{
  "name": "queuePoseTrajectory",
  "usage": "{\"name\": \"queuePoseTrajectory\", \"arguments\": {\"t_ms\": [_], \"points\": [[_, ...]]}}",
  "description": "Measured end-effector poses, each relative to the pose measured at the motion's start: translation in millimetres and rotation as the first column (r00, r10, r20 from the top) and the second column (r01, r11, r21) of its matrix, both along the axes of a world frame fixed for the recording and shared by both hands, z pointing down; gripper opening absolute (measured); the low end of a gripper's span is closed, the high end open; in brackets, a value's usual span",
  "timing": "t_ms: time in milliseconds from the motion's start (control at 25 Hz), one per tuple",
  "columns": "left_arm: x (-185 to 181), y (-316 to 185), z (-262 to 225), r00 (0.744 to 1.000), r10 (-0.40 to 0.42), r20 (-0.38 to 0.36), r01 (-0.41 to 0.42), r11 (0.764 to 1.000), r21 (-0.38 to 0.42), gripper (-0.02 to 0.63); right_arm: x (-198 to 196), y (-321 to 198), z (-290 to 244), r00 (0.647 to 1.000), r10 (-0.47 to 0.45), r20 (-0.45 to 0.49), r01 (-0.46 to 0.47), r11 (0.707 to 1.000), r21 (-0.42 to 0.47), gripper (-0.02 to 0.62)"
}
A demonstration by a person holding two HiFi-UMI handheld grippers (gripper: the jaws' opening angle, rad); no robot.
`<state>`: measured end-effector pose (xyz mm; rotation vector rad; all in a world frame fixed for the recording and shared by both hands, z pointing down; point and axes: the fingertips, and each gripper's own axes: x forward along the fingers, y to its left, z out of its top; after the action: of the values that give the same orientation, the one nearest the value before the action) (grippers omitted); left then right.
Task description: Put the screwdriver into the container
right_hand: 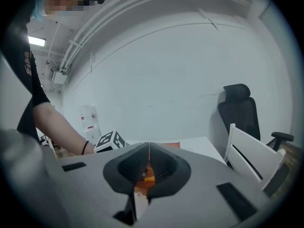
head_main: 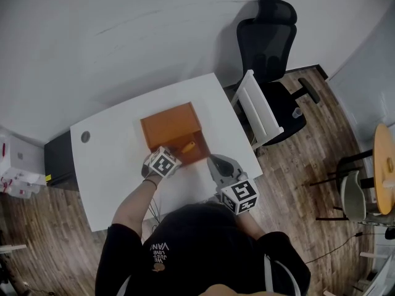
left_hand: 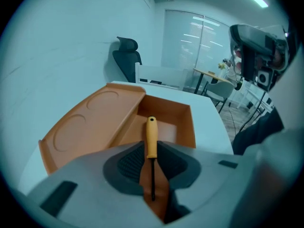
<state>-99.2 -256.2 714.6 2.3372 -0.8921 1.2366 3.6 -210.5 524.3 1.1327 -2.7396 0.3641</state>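
The left gripper [left_hand: 152,151] clamped the screwdriver [left_hand: 151,134] where handle meets shaft. The handle pointed to 12 o'clock above the open bin of the orange container [left_hand: 186,122], seemingly poised for the drop. The right gripper [right_hand: 148,151], at the container's 4 o'clock, was clenched on nothing, apparently idle.

White table [head_main: 111,165], black office chair [head_main: 271,48] beside a white chair [head_main: 259,113], wooden floor [head_main: 321,140], round yellow table [head_main: 384,165].

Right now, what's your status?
Left gripper shut on screwdriver, handle over container. Right gripper shut, empty. Nothing in the way.
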Motion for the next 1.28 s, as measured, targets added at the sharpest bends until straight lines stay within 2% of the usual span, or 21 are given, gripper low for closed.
{"name": "queuePoseTrajectory", "arguments": {"t_ms": [160, 360, 520, 840, 1280], "points": [[-1.6, 0.2, -8.8, 1.0, -0.007, -0.015, 0.007, 0.999, 0.035, 0.051, -3.8, 3.6, -1.5, 1.0, -0.009, -0.001, 0.009, 1.0, 0.004, 0.012], [-3.0, 5.2, -16.8, 0.999, -0.034, -0.037, 0.036, 0.998, 0.06, 0.032, -7.1, 9.0, -2.8, 1.0, -0.019, -0.003, 0.019, 1.0, 0.009, 0.012], [1.2, 12.3, -23.2, 0.996, -0.04, -0.082, 0.047, 0.995, 0.084, 0.019, -10.9, 14.7, -2.7, 1.0, -0.029, -0.005, 0.029, 1.0, 0.008, 0.012], [-2.4, 19.2, -56.8, 0.983, -0.091, -0.159, 0.115, 0.982, 0.151, 0.015, -15.0, 24.8, -5.5, 0.999, -0.034, -0.007, 0.034, 0.999, 0.014, 0.012], [-2.7, 33.9, -93.3, 0.963, -0.091, -0.254, 0.158, 0.953, 0.257, 0.015, -18.3, 39.7, -5.2, 0.999, -0.034, -0.023, 0.035, 0.999, 0.021, 0.012]]}}
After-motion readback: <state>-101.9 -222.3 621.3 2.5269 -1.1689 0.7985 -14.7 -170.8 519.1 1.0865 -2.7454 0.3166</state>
